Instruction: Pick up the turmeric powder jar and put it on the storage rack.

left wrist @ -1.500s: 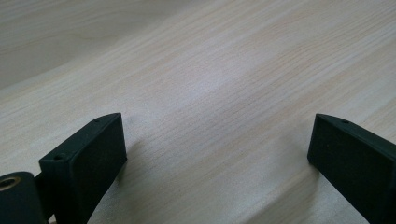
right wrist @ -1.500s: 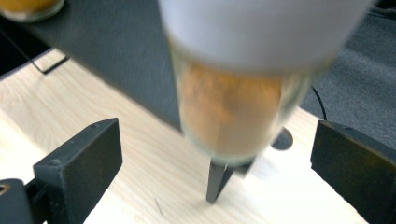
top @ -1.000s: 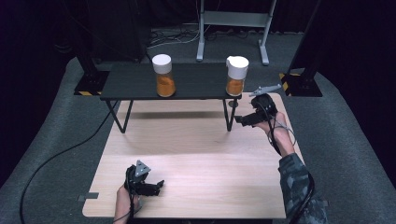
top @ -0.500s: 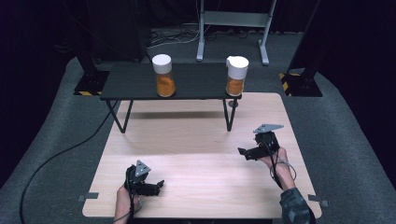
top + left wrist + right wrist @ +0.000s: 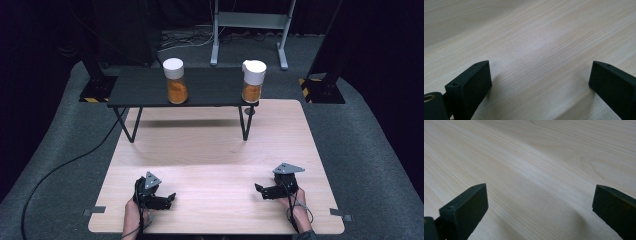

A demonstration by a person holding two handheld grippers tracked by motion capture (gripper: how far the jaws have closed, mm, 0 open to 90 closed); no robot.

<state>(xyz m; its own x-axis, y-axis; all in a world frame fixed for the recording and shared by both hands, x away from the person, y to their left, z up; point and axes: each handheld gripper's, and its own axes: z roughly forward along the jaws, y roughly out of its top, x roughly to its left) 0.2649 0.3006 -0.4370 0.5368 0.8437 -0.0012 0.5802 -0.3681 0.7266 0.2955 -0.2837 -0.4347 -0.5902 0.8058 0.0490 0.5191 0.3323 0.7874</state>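
Both hands low at the near edge of the light wooden surface (image 5: pixel 215 150), forearms entering from the bottom of the high view.

Left gripper (image 5: pixel 170 198): rests on the near left of the surface, hand wrapped round its body from behind, grey three-cornered plate on top. Long axis lies roughly level, tips pointing right and slightly far. In the left gripper view (image 5: pixel 539 82) the two black jaws stand wide apart with bare wood grain between them; nothing held.

Right gripper (image 5: pixel 259 190): near right of the surface, hand behind it, cable looping over the wrist. Long axis level, tips pointing left, toward the other gripper. The right gripper view (image 5: pixel 540 205) gives jaws spread wide, bare wood between, nothing gripped.

The two grippers face each other, well apart.

Far side: a low black shelf (image 5: pixel 145 90) on thin legs stands across the far part of the surface. Two upright jars with white lids and orange contents on it: left jar (image 5: pixel 175 81) near the shelf's middle, right jar (image 5: pixel 253 81) at its right end. Both well apart from the grippers.
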